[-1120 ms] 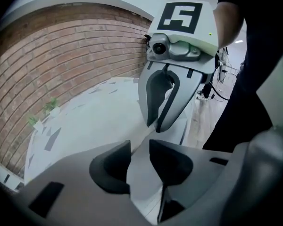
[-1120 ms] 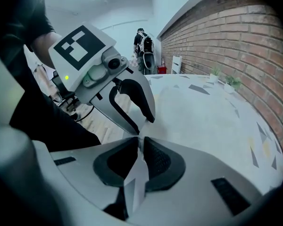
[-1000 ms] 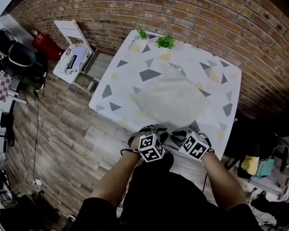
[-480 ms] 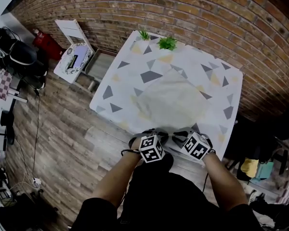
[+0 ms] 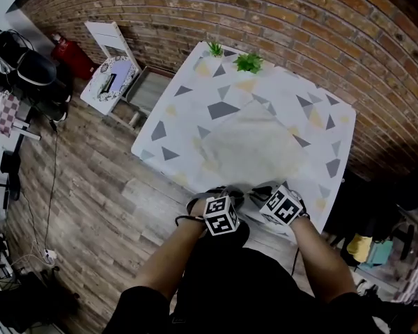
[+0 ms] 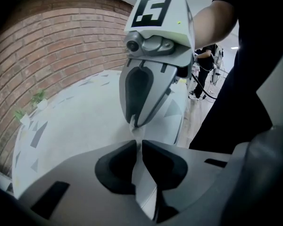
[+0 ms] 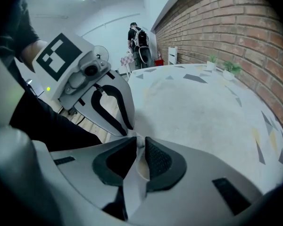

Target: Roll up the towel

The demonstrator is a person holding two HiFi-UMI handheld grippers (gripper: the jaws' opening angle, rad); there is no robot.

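A pale towel [image 5: 247, 145] lies flat on the table with the triangle-print cloth [image 5: 184, 92]. Both grippers are side by side at its near edge, close to my body. My left gripper [image 5: 217, 192] has its jaws almost together, with a thin fold of the towel's edge [image 6: 140, 173] running between the pads. My right gripper [image 5: 262, 191] is shut on the same edge; pale cloth [image 7: 139, 166] sits between its pads. In the left gripper view the right gripper [image 6: 134, 125] pinches cloth just ahead of my left gripper [image 6: 137, 147]. The right gripper view shows the left gripper [image 7: 132, 132] next to my right gripper [image 7: 140, 147].
Two small green plants [image 5: 214, 48] [image 5: 249, 62] stand at the table's far edge by the brick wall [image 5: 299, 26]. A white chair [image 5: 110, 75], a red cylinder [image 5: 73, 56] and dark bags [image 5: 28, 72] sit on the wooden floor to the left. A person [image 7: 140, 44] stands far off.
The right gripper has edged slightly forward onto the towel's near edge. The left gripper has stayed in place. The towel lies as before.
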